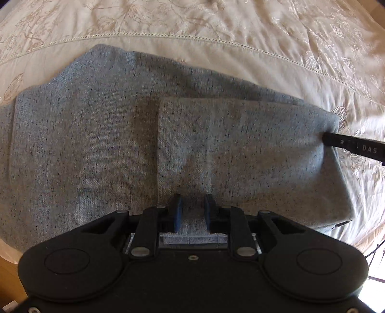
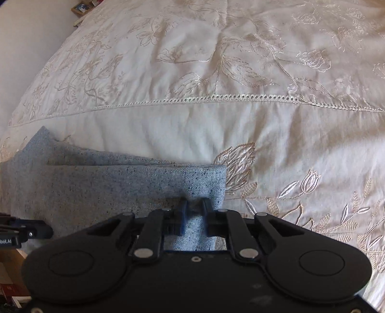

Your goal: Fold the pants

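Observation:
Grey speckled pants [image 1: 84, 149] lie on the bed, with a folded-over layer [image 1: 240, 149] on top at the right. My left gripper [image 1: 192, 209] is shut on the near edge of that folded layer. My right gripper [image 2: 194, 211] is shut on the right end of the pants [image 2: 120, 187], near the corner. The right gripper's finger also shows in the left wrist view [image 1: 353, 146], pinching the cloth's right edge. The left gripper shows at the left edge of the right wrist view [image 2: 24, 233].
A cream embroidered bedspread [image 2: 216, 72] with a lace seam [image 2: 216, 97] covers the bed beyond and to the right of the pants. A wooden floor or frame edge [image 1: 7, 277] shows at the lower left. A small framed picture [image 2: 80, 7] stands far back left.

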Tool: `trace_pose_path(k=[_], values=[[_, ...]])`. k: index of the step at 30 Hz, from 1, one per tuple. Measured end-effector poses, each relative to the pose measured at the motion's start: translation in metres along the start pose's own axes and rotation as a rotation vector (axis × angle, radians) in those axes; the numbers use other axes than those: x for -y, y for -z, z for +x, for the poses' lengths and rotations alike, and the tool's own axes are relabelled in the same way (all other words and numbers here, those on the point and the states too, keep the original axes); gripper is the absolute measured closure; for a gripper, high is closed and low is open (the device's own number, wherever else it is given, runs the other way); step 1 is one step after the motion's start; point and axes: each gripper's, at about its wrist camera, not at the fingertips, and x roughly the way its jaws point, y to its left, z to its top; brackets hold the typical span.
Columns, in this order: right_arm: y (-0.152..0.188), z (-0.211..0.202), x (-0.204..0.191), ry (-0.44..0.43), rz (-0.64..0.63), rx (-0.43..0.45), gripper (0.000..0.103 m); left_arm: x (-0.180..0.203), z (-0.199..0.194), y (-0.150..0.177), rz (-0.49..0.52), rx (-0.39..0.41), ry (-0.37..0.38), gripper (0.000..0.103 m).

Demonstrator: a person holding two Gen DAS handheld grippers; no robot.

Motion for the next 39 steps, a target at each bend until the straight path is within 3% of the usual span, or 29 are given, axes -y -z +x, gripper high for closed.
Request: trace_pose_path(k=[5, 13, 18, 24, 27, 29, 35, 39], values=[[0.024, -0.034, -0.014, -0.019, -0.061, 0.064, 0.082, -0.011, -0.016, 0.016, -0.051, 0.039, 0.013, 0.074], [0.107, -0.053, -0.028, 0.008, -0.202, 0.000, 0.082, -0.043, -0.021, 0.045, -0.167, 0.043, 0.014, 0.069], [0.101, -0.075, -0.038, 0.019, -0.186, 0.071, 0.082, -0.076, -0.045, 0.071, -0.271, 0.116, 0.000, 0.069], [0.071, -0.089, -0.088, 0.060, -0.278, 0.168, 0.081, -0.132, -0.070, 0.093, -0.355, 0.206, -0.075, 0.051], [0.067, -0.090, -0.120, 0.117, -0.293, 0.208, 0.081, -0.167, -0.075, 0.100, -0.376, 0.225, -0.103, 0.050], [0.064, -0.084, -0.140, 0.126, -0.286, 0.190, 0.081, -0.189, -0.078, 0.102, -0.379, 0.229, -0.118, 0.050], [0.063, -0.067, -0.198, 0.047, -0.243, 0.089, 0.081, -0.258, -0.087, 0.090, -0.329, 0.265, -0.149, 0.049], [0.067, -0.062, -0.240, 0.073, -0.263, 0.090, 0.081, -0.305, -0.088, 0.073, -0.284, 0.306, -0.156, 0.039]])
